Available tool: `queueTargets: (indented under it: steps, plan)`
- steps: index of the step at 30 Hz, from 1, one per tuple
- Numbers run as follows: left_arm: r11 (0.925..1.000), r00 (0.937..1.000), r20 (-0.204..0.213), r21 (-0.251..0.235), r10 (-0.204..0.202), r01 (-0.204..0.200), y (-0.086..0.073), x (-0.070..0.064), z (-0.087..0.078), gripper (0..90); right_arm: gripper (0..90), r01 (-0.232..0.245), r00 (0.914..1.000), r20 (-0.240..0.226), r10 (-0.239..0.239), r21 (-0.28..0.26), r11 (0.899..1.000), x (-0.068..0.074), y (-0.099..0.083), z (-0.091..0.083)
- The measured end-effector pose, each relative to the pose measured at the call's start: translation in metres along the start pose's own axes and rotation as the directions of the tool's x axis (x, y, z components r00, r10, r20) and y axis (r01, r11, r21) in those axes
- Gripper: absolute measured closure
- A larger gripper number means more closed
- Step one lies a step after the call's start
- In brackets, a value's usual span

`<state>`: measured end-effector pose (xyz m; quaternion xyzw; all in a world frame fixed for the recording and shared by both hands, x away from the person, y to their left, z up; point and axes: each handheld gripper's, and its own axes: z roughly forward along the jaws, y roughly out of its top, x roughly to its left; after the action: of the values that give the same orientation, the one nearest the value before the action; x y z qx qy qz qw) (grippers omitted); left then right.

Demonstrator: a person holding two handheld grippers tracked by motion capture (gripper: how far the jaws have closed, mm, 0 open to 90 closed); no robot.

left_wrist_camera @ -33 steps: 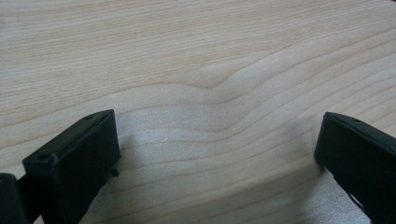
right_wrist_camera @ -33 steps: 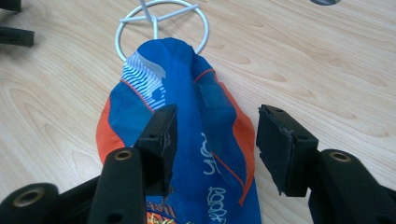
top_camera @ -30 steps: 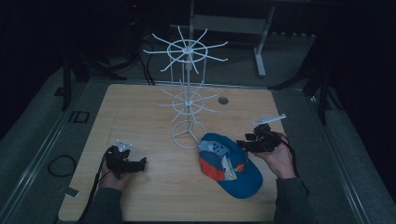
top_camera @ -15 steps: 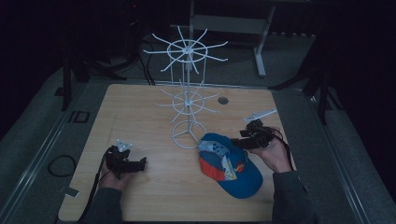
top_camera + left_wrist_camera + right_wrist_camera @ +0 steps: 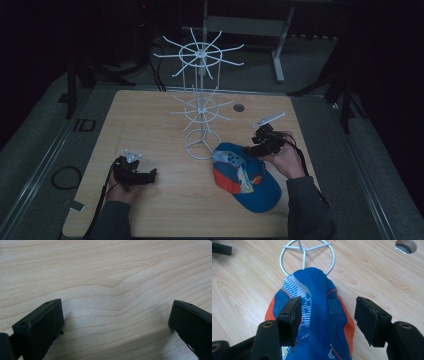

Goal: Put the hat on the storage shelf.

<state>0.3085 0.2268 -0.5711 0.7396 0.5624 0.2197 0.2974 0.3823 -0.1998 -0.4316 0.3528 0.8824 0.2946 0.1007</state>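
A blue and orange cap (image 5: 247, 176) lies on the wooden table (image 5: 150, 120), its back edge beside the ring base of a white wire rack (image 5: 200, 107). My right gripper (image 5: 255, 147) is open over the cap's far right side. In the right gripper view the cap (image 5: 322, 317) lies between and under the spread jaws (image 5: 328, 312), and the rack's ring base (image 5: 307, 255) sits just beyond it. My left gripper (image 5: 145, 176) rests at the table's front left, open. In the left gripper view its jaws (image 5: 116, 320) stand wide apart over bare wood.
A round cable hole (image 5: 239, 107) sits in the table behind the rack, also seen at the top right as the hole (image 5: 405, 245) in the right gripper view. Dark floor, cables and a metal frame leg (image 5: 277, 55) surround the table.
My right gripper has moved left and down toward the cap's back edge. The left gripper and the cap have stayed put.
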Motion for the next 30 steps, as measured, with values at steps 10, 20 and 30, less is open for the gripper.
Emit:
queueTargets:
  steps: [10, 20, 30]
  plan:
    - [1.0, 1.0, 0.0, 0.0, 0.0, 0.0, 0.0, 0.0, 0.0, 0.1, 36.2, 0.004, 0.9998, -0.018, -0.003, 0.039, 0.999, 0.002, 0.003, 0.014]
    - [1.0, 1.0, 0.0, 0.001, 0.001, -0.001, 0.0, 0.0, 0.0, 0.1, 32.1, 0.011, 0.9999, 0.004, -0.011, 0.088, 0.996, 0.007, 0.005, 0.03]
    - [1.0, 1.0, 0.0, 0.003, 0.002, -0.002, 0.0, 0.0, 0.0, 0.2, 28.0, 0.004, 0.9999, 0.009, -0.005, 0.139, 0.99, 0.003, 0.001, 0.043]
